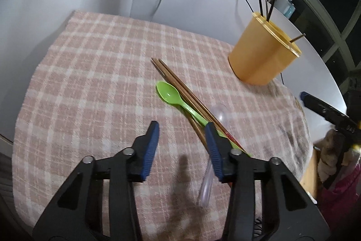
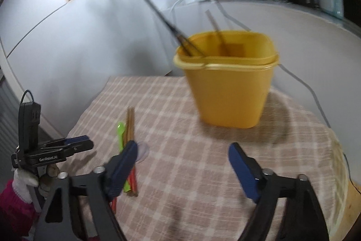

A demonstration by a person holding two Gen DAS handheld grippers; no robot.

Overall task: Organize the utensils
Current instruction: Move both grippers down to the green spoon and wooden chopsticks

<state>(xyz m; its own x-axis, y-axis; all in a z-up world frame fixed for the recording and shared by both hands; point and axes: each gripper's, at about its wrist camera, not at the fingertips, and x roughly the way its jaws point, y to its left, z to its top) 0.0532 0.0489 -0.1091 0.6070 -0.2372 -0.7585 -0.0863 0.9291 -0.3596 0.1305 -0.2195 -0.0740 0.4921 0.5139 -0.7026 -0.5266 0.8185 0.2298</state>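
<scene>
On the cloth [image 1: 90,73], chopsticks [image 1: 176,85] and green spoon [image 1: 168,94] lie at seven o'clock from the tub [image 1: 261,55]. Both grippers, left [image 1: 181,134] and right [image 2: 182,150], hang apart, empty. Pickup pending; next the left must straddle the chopsticks.

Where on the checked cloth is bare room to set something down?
Free: the wide stretch of checked cloth left of the green spoon, and the patch in front of the yellow container. Crowded: the middle, where wooden chopsticks, green spoon and clear spoon lie together.

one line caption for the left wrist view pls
Open left gripper above green spoon and wooden chopsticks, yellow holder behind.
</scene>
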